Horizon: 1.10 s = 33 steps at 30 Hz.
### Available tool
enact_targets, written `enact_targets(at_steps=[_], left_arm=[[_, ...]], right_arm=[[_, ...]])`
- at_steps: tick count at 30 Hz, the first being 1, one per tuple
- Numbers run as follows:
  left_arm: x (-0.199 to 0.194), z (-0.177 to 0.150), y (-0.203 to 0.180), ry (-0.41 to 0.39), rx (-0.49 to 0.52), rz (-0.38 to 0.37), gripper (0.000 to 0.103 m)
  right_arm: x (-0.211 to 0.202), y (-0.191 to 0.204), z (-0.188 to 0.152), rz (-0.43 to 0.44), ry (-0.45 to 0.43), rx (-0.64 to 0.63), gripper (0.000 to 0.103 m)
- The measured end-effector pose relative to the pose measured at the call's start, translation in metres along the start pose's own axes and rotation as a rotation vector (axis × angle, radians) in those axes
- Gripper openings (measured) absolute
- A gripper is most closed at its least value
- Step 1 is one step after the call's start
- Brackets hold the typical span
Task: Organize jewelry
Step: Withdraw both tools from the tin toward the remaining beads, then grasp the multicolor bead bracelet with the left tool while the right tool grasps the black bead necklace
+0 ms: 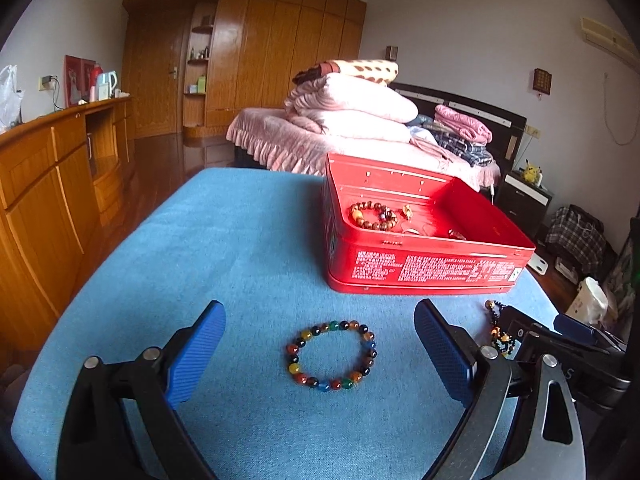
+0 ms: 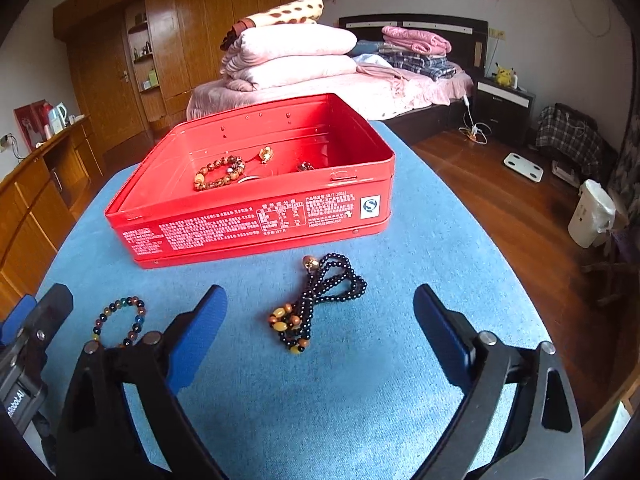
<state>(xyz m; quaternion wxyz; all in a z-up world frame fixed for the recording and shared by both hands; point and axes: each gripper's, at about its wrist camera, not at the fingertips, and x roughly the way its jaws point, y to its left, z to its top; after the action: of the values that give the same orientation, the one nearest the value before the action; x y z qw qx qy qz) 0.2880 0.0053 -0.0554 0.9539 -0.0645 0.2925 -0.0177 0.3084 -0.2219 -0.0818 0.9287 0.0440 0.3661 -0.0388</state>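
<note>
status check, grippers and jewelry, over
Left gripper open over multicolor bracelet. Right gripper open over black bead necklace. Red tin open, path unobstructed.

Left gripper [image 1: 320, 344] hovered low, jaws spread wide, blue pads [image 1: 196, 356] facing inward, nothing between them gripped. Right gripper [image 2: 320, 332] sat just beside it, jaws equally wide apart and empty.

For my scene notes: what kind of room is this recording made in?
Most likely a home bedroom: a bed piled with folded quilts, a large wooden wardrobe, and a nightstand beside the bed.
</note>
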Motion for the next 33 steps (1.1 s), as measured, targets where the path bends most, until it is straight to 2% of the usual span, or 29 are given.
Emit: enact_targets(at_steps=[7, 12, 15, 17, 19, 21, 22, 23, 24, 26, 27, 33], left_arm=[[0.013, -0.001, -0.007, 0.057, 0.021, -0.011, 0.092], [0.023, -0.001, -0.009, 0.113, 0.032, -0.008, 0.080], [0.032, -0.002, -0.005, 0.163, 0.017, -0.013, 0.069], [0.039, -0.003, -0.003, 0.204, 0.009, -0.029, 0.056], [0.046, -0.005, -0.001, 0.240, 0.004, -0.044, 0.050], [0.044, -0.007, -0.003, 0.238, 0.017, -0.050, 0.036], [0.046, -0.009, -0.005, 0.257, 0.025, -0.067, 0.022], [0.049, -0.011, -0.007, 0.277, 0.030, -0.079, 0.013], [0.049, -0.011, -0.007, 0.279, 0.033, -0.081, 0.010], [0.040, -0.010, -0.007, 0.245, 0.034, -0.086, 0.000], [0.036, -0.010, -0.007, 0.227, 0.037, -0.083, 0.000], [0.014, -0.009, -0.011, 0.163, 0.036, -0.093, 0.000]], right_arm=[[0.006, -0.001, 0.000, 0.003, 0.016, -0.001, 0.081], [0.016, 0.000, -0.001, 0.021, 0.059, -0.010, 0.073], [0.019, 0.001, 0.000, 0.037, 0.075, -0.009, 0.067], [0.023, 0.002, -0.001, 0.045, 0.097, -0.012, 0.062], [0.029, 0.002, -0.001, 0.068, 0.133, -0.015, 0.050], [0.029, 0.002, 0.000, 0.058, 0.136, -0.028, 0.045], [0.028, 0.004, -0.001, 0.057, 0.137, -0.044, 0.034], [0.028, 0.005, -0.001, 0.060, 0.137, -0.054, 0.029], [0.027, 0.006, -0.001, 0.063, 0.134, -0.058, 0.022], [0.024, 0.004, -0.002, 0.069, 0.125, -0.053, 0.021], [0.023, 0.003, -0.003, 0.072, 0.121, -0.048, 0.018], [-0.003, -0.006, -0.003, 0.090, 0.034, -0.033, 0.016]])
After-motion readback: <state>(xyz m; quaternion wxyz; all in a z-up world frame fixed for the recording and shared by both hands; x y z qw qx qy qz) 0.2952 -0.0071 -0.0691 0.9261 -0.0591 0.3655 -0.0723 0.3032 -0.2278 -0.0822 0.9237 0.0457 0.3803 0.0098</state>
